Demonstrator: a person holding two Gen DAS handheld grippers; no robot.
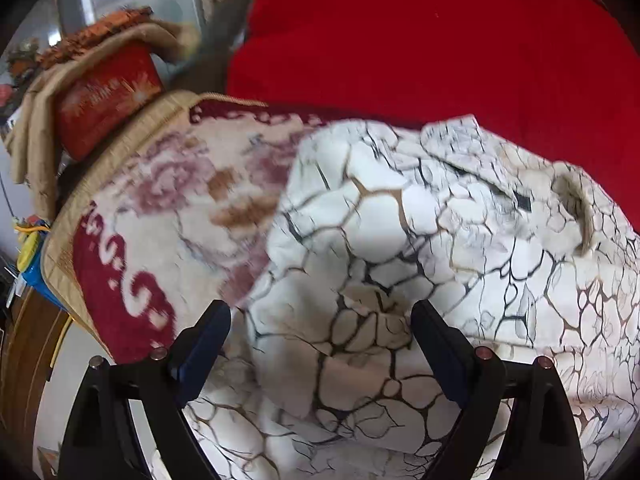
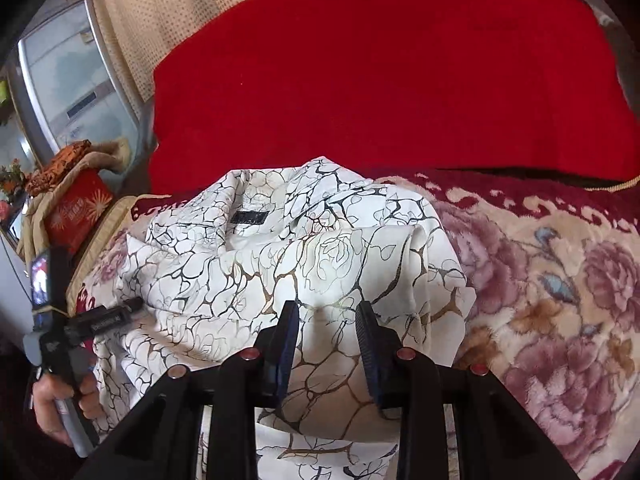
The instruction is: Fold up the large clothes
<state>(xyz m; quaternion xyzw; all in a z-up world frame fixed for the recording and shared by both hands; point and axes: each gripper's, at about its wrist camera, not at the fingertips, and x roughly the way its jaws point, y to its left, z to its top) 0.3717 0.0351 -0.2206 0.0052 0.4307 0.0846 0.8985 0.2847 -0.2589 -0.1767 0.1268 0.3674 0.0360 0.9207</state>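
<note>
A white garment (image 1: pixel 400 240) with a black and tan crackle print lies crumpled on a floral blanket (image 1: pixel 168 184); it also shows in the right wrist view (image 2: pixel 280 256), with a black neck label (image 2: pixel 250 217) at its far side. My left gripper (image 1: pixel 320 312) is open, its fingers wide apart just above the garment's near folds. My right gripper (image 2: pixel 326 308) is partly open, with a raised fold of the garment lying between its fingers. The left gripper (image 2: pixel 132 305) also shows at the garment's left edge in the right wrist view.
A red blanket (image 2: pixel 380 72) covers the bed behind the garment. A red box (image 1: pixel 108 100) under a beige cloth stands at the far left by a window (image 2: pixel 68 76). The floral blanket (image 2: pixel 560 280) spreads to the right. A blue and yellow item (image 1: pixel 30 252) sits by the bed's left edge.
</note>
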